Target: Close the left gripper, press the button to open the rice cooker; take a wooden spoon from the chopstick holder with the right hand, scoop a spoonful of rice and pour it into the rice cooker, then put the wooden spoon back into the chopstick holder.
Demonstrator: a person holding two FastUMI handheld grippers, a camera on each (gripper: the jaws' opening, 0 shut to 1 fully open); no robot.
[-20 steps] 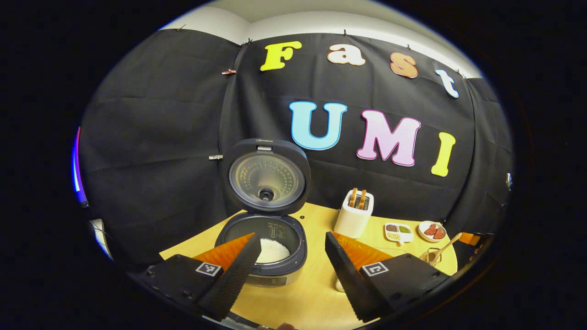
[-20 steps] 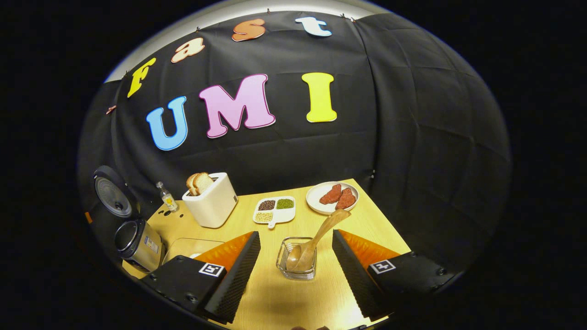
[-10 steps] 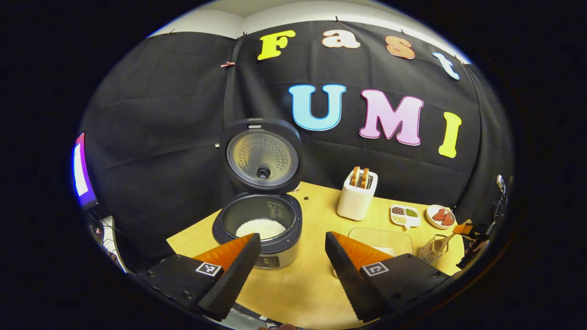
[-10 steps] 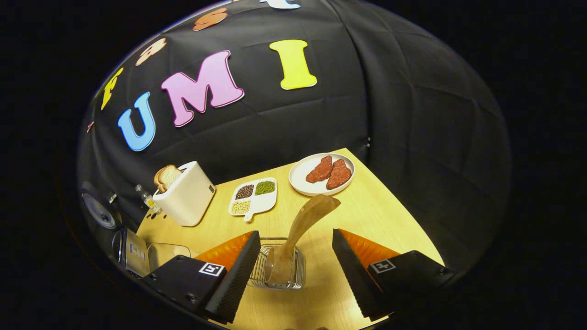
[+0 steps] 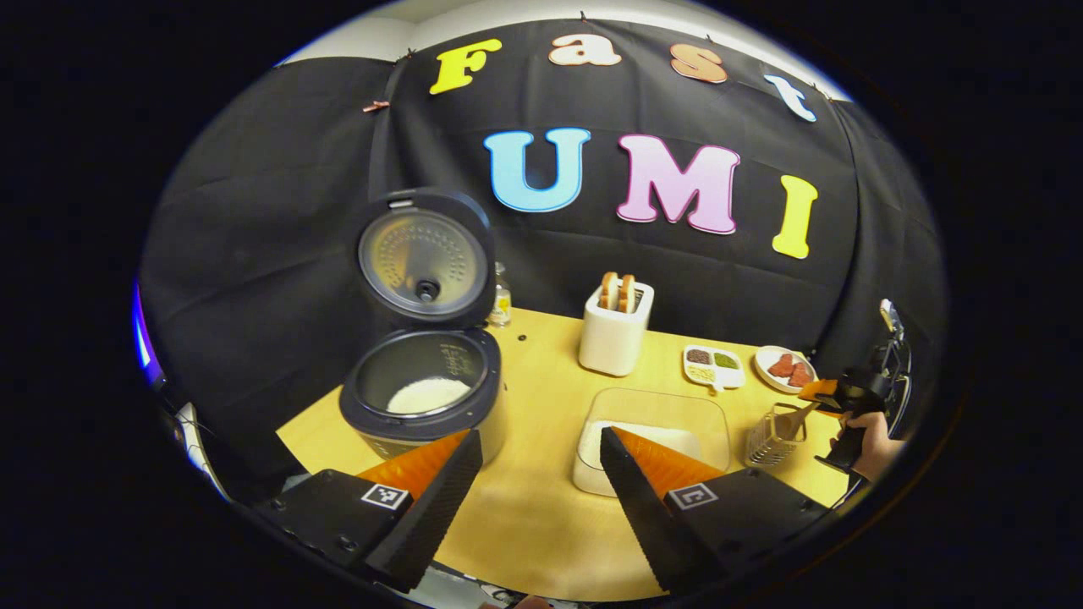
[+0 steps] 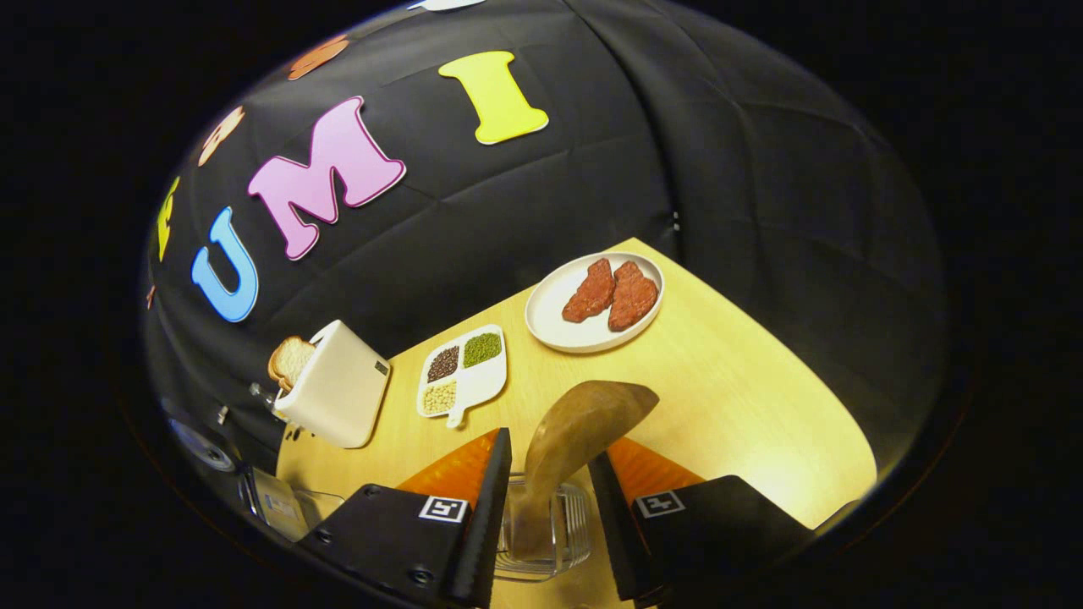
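Wooden spoon [image 6: 575, 427] between right tool [image 6: 548, 516] fingers; cooker [image 5: 423, 397] open.

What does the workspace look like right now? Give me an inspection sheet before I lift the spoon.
Surface: wooden table, lit, dry.
Job's things: rice cooker lid up, rice inside; clear tub of rice beside it; wooden spoon standing in the chopstick holder.
Clutter: toaster with bread, sectioned dish of beans, plate of meat, small bottle.
Grippers: left claw open, over the table; right claw narrowed around the spoon handle, contact unclear.
Cables: nothing seen.
Surroundings: black cloth wall; a hand holds the right claw.
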